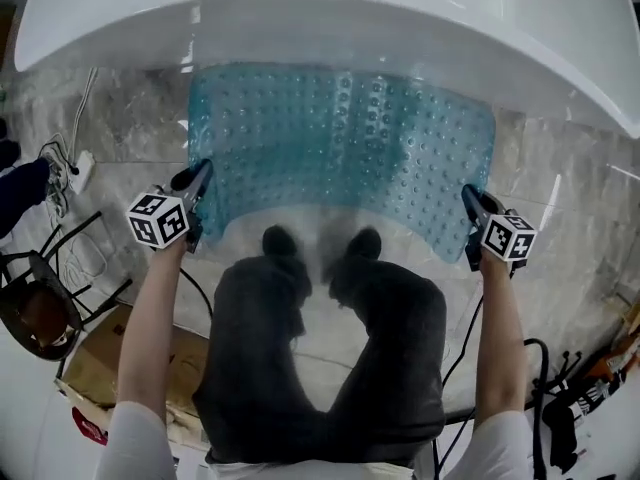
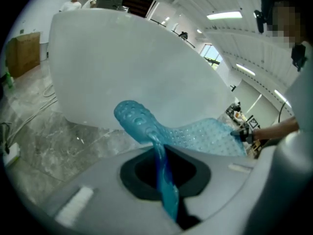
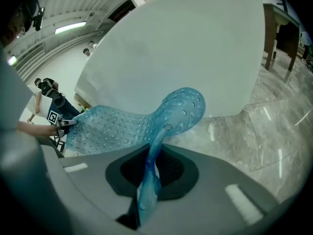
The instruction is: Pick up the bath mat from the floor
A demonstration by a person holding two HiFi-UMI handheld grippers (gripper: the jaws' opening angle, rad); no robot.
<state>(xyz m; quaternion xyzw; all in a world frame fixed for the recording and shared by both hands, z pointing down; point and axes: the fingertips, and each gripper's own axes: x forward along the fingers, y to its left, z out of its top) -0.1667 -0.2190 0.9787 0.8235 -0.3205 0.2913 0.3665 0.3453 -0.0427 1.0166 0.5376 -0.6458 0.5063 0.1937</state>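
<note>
The bath mat [image 1: 340, 148] is a translucent blue sheet covered in small bumps. It hangs stretched between both grippers in the head view, raised off the marble floor in front of a white bathtub [image 1: 330, 18]. My left gripper [image 1: 203, 171] is shut on the mat's near left corner, and my right gripper [image 1: 466, 195] is shut on its near right corner. In the left gripper view the mat's edge [image 2: 164, 175] runs pinched between the jaws. In the right gripper view the mat [image 3: 149, 173] is clamped the same way, its corner curling up beyond the jaws.
The person's legs and shoes [image 1: 320, 248] stand on the marble floor just below the mat. A cardboard box [image 1: 100, 368], a stool [image 1: 35, 308] and a power strip with cables [image 1: 75, 173] lie at the left. More cables [image 1: 560, 388] lie at the right.
</note>
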